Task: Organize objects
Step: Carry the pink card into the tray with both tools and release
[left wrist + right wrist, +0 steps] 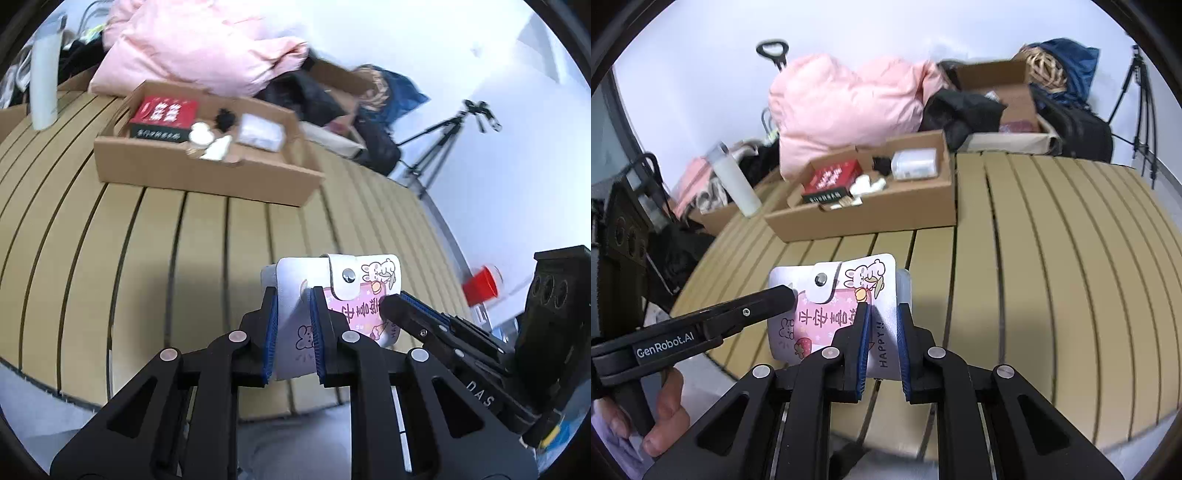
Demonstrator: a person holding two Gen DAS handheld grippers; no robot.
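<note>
Both tongs grip the same card wallet (833,306), held up over the near edge of the slatted bench (1052,266).

L to R in the right wrist view: white bottle (733,181) stands at far left of bench. Left tongs (291,332) come in from the left and are clamped on the wallet's left part; pads (271,332) press its white side. Right tongs (881,341) are clamped on the wallet's right edge, by the "HAPPY" text. Wallet is upright-ish w/ snap flap on top, pink cartoon face toward the cams.

Behind, mid-bench: open cardboard box (871,218) w/ red box (833,177), small white items and a clear plastic case (914,162); small black thing inside, prob. fabric, too blurry. Pink duvet (846,107) behind the box. Tripod (1141,96) far right.
</note>
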